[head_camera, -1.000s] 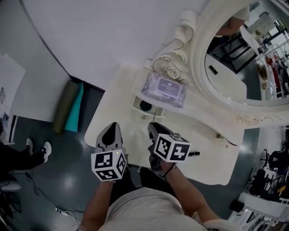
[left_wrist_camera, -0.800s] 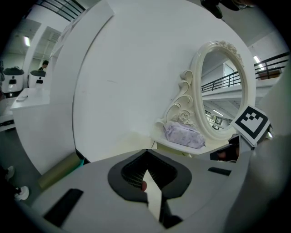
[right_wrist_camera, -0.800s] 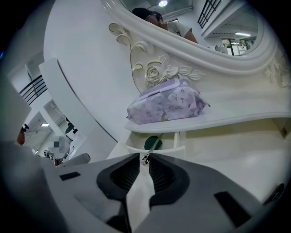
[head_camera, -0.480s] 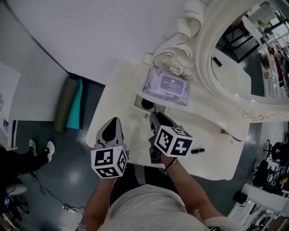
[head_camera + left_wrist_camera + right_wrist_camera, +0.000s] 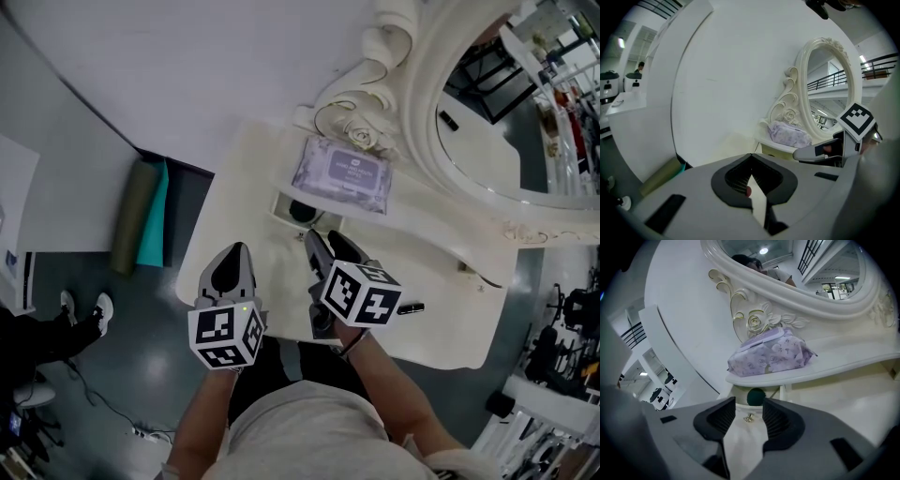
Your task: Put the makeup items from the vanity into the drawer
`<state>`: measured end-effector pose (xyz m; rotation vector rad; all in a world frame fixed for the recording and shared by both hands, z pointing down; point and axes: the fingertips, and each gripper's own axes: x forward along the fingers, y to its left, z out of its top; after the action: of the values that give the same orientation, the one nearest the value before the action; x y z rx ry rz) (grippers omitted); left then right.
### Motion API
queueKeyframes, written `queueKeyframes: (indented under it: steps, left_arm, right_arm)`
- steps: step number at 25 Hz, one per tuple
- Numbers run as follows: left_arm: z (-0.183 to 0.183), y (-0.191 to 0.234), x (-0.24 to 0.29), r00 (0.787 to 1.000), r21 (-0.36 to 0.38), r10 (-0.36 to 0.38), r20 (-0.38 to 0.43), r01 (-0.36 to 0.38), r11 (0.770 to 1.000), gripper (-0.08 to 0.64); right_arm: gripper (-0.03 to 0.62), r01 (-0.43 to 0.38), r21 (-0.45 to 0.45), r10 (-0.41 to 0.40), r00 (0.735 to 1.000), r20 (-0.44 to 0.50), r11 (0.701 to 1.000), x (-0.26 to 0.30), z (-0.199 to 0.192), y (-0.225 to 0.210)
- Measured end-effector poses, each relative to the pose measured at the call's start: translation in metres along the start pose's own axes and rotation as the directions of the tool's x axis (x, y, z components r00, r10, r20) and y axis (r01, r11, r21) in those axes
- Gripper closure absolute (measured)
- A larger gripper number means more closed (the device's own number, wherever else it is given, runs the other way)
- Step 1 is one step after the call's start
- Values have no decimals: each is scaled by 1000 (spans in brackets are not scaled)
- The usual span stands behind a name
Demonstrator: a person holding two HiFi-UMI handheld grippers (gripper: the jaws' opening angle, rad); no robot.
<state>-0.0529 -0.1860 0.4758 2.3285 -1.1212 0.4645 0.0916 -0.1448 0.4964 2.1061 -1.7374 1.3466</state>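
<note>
Rolled olive mat [image 5: 134, 217] lies on dark floor [image 5: 141, 347], w/ a teal roll [image 5: 156, 225] touching its side; both butt against curved white wall [image 5: 187, 75]. Near head view's left edge: pair of white shoes [image 5: 98, 313] on somebody seated, mostly out of frame. Thin cable [image 5: 84, 403] snakes across floor below them. White sheet [image 5: 14, 197] hangs further up that edge. Dark stands & equipment [image 5: 553, 352] at lower right, too small to ID. Left claw view bkgd: two white machines [image 5: 609, 86] and a distant person [image 5: 641, 68].
</note>
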Motion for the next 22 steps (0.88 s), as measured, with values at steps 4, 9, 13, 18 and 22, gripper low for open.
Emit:
queueKeyframes:
  steps: [4,9,13,18,22]
  left_arm:
    - [0,-5,-3,1000,2,-9,6,9,1000,557]
    - [0,-12,-11,1000,3,-13,21,13,1000,557]
    - [1,-20,-20,999,8,-19,42,19,1000,557]
    - [-2,-35,-33,998,8,-28,59,28,1000,557]
    - [-4,-52,-41,997,18,-42,67,41,999,557]
  right_arm:
    - [403,2,0,-2,1000,13,1000,-7,1,-1]
    - [403,5,-13,-4,999,41,1000,-21,3,-3]
    - [408,5,-33,-2,997,72,999,-36,6,-5]
    - [450,5,-47,0,994,108,999,-60,8,-10]
    - [487,11,-51,-4,991,134,999,-81,8,-19]
